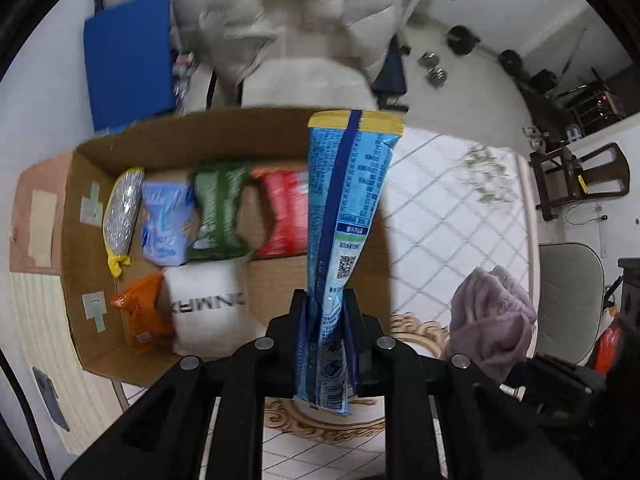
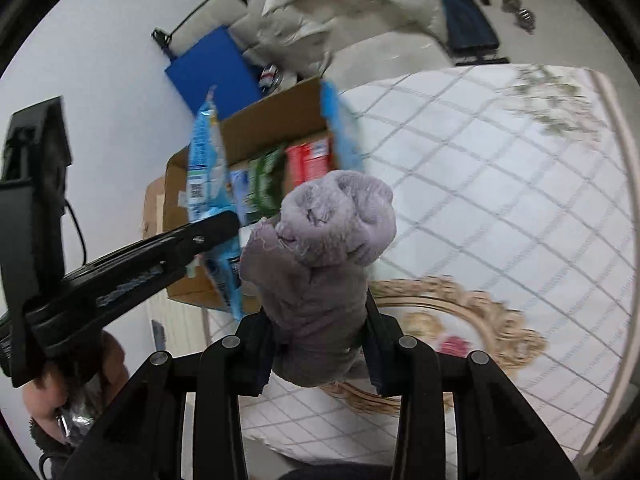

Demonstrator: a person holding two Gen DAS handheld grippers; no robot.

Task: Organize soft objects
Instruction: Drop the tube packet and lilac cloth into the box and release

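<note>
Pinched between my left gripper (image 1: 326,312) fingers, the long blue foil snack packet (image 1: 348,216) stands over the brown cardboard box (image 1: 96,184), at its right edge. My right gripper (image 2: 320,332) squeezes a bundled lilac fleece cloth (image 2: 324,248) beside it. Released here, the packet could tip outside onto the quilted white bedcover (image 1: 440,208).

Your left gripper (image 1: 326,312) was clamped shut on the blue packet (image 1: 348,200), its fingers (image 1: 298,320) pinching the lower part and the packet standing up between them. Your right gripper (image 2: 320,332) was closed around the lilac cloth (image 2: 324,248), which bulged above its fingers (image 2: 378,344).
</note>
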